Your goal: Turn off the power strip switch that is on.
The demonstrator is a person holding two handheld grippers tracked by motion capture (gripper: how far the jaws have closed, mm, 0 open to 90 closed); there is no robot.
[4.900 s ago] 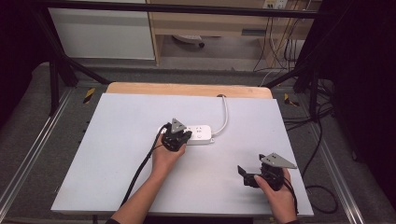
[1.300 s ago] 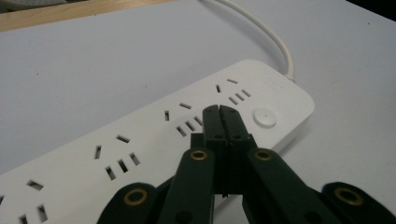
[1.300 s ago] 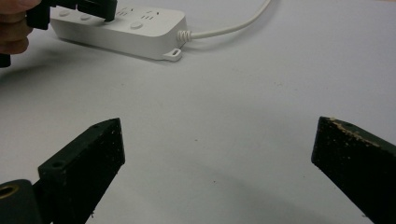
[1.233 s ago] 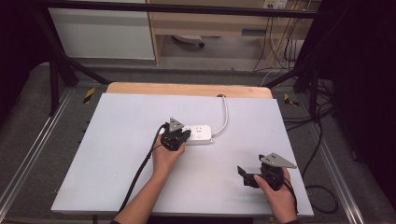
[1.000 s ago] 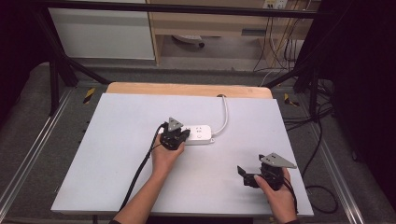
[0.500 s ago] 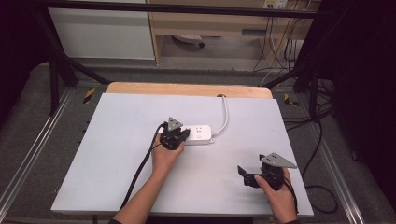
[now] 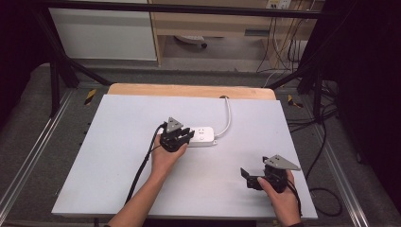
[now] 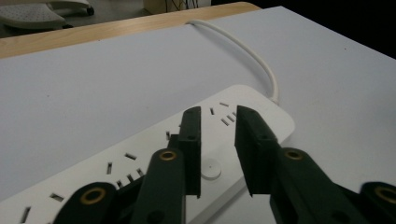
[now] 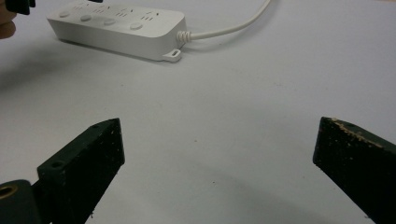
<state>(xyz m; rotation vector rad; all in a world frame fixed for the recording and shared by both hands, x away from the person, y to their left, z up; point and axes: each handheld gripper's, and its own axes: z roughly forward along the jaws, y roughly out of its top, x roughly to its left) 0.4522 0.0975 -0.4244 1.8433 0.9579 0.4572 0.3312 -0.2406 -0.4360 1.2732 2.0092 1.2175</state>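
White, the power strip (image 7: 201,136) lay mid-table; your left gripper (image 8: 218,122) hovered above its button, jaws just parting on nothing, your right gripper (image 7: 246,176) waited wide open at five o'clock; next, probably lift clear.

A white power strip (image 7: 201,136) lies on the white table (image 7: 118,156).

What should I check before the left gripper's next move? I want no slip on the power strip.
1. Left gripper over the power strip: ok.
2. Fingers parted, having just been opening, nothing between them: ok.
3. Round button lined up under the gap: ok.
4. Fingers touching the strip: cannot tell.
5. Cord trails off the far edge, away from both hands: ok.
6. Right gripper open, apart from the strip: ok.
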